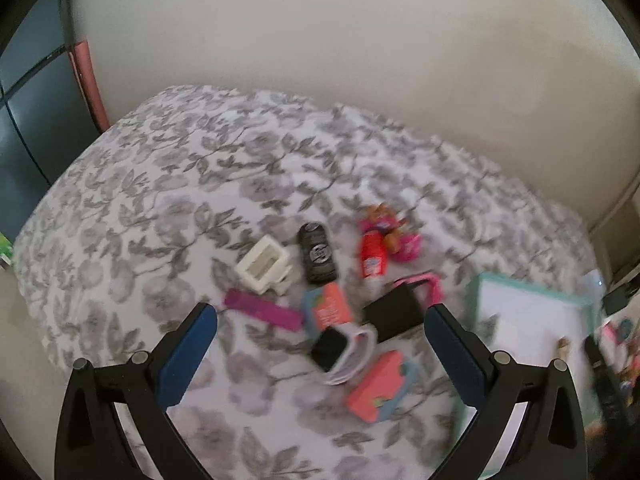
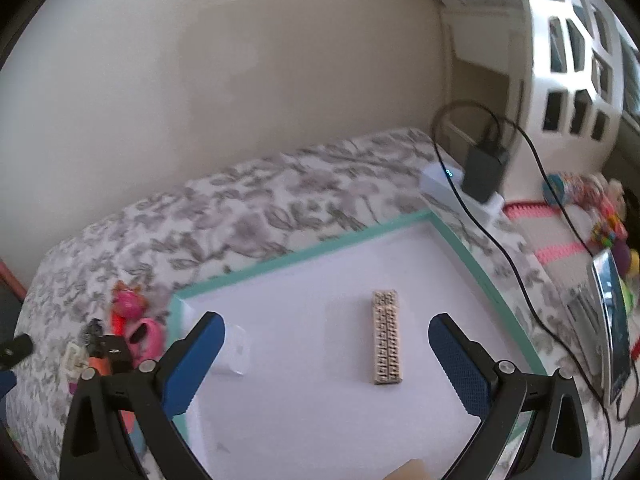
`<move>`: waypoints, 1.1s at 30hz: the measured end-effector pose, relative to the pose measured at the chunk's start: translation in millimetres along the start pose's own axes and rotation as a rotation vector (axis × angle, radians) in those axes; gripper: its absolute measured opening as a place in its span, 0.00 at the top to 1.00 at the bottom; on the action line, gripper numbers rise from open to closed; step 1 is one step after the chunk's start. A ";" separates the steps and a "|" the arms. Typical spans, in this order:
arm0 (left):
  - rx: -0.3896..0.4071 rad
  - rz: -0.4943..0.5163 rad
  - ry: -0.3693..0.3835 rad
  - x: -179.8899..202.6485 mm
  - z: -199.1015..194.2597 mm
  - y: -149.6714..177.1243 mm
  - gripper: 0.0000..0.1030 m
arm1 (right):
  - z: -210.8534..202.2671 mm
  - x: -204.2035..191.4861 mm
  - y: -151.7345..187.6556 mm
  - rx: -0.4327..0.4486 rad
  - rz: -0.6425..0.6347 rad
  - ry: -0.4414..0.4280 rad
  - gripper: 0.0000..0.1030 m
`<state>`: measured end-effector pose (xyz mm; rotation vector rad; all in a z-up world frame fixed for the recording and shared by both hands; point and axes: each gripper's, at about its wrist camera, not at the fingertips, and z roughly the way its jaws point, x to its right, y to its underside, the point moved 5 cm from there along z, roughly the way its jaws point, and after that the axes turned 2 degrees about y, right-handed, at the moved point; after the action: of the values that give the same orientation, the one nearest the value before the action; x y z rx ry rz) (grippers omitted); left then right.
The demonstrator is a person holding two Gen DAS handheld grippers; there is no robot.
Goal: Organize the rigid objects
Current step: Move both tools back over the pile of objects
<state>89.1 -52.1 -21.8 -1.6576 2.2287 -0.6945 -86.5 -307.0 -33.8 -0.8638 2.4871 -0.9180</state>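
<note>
Both grippers wide open, nothing held. No earlier view, so only the present state.

Left gripper (image 1: 320, 320): jaws fully spread, blue pads clear of everything, hovering over the clutter on the floral bedsheet (image 1: 160, 184). View is blurred, so small details are unreliable.

Pile on the sheet, left wrist view:
- white frame piece (image 1: 262, 266), lying flat, left of the black tube (image 1: 316, 254)
- red bottle (image 1: 372, 256) with pink toys (image 1: 396, 236) touching its right side
- purple bar (image 1: 262, 314) just past the left pad
- orange card (image 1: 330, 306) next to a black box (image 1: 396, 312), pink strap (image 1: 424, 284) behind the box
- watch (image 1: 340, 350) with pale strap, between the fingers in view but not touched
- orange case (image 1: 378, 386) nearest the camera, beside the watch

Tray (image 1: 532, 280) with teal rim sits right of the pile, partly cut off.

Right gripper (image 2: 326, 336): jaws also fully spread, empty, hovering above the tray (image 2: 304, 256). Inside the tray:
- beige block (image 2: 386, 338), studded top, lying flat, roughly mid-tray, between the fingers in view, no contact
- small white box (image 2: 236, 350) by the left wall, just behind the left pad

Off the tray's far right corner: black charger (image 2: 484, 170) on a white power strip (image 2: 444, 182), cable (image 2: 516, 280) trailing along the tray's right side
</note>
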 end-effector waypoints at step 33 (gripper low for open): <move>-0.249 -0.143 0.033 -69.4 48.6 7.6 0.00 | 20.8 -195.6 90.4 -0.317 -0.491 -0.262 0.00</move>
<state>127.8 5.3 -71.2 -1.9518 2.3154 -0.4952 33.1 -135.0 -88.4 -1.6356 2.2581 -0.4987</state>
